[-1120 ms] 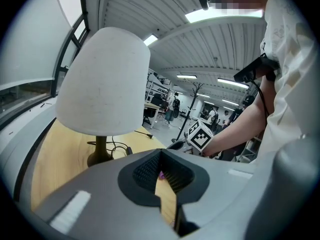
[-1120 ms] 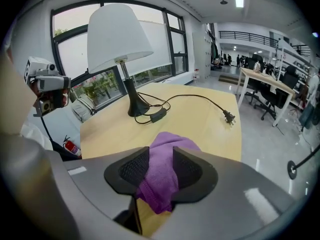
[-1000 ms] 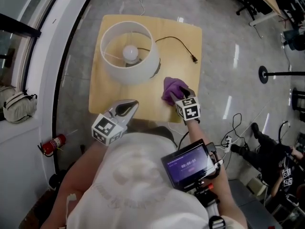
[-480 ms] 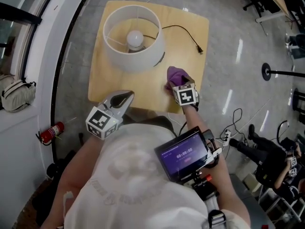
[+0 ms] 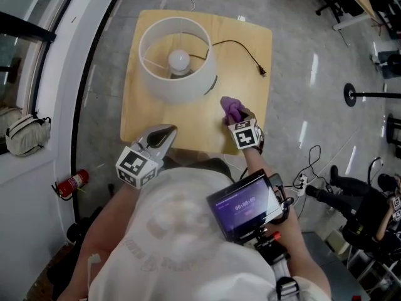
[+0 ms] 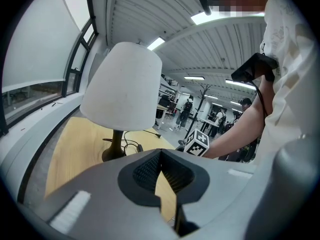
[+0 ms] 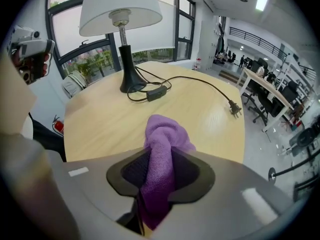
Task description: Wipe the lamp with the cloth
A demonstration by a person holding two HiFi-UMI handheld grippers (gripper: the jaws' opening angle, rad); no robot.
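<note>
The purple cloth (image 5: 230, 108) lies on the wooden table (image 5: 141, 121) near its front right edge, at about 4 o'clock from the lamp (image 5: 177, 58) in the head view and apart from it. It is bunched into a narrow ridge. Its long axis runs from the jaws toward 11 o'clock in that view, and toward 12 o'clock in the right gripper view, where its far end rests on the tabletop.

The right gripper (image 5: 238, 118) is clenched on this cloth (image 7: 162, 154). Its jaws have just been closing, and the fabric fills the gap between the pads, squeezed into a fold. The right forearm reaches out from the body and the gripper tips steeply down at the table.

The lamp (image 7: 120, 6) stands upright at the table's 11 o'clock corner, with its stem vertical and its dark base on the wood. The open top of the white shade shows the bulb from above. Its black cord trails toward 3 o'clock and ends in a loose plug (image 5: 262, 73).

The left gripper (image 5: 161, 137) hovers at the near edge, at 6 o'clock from the lamp. It points toward the lamp and slightly down. Its jaws are pressed together at the tips with nothing between them (image 6: 160, 171).
</note>
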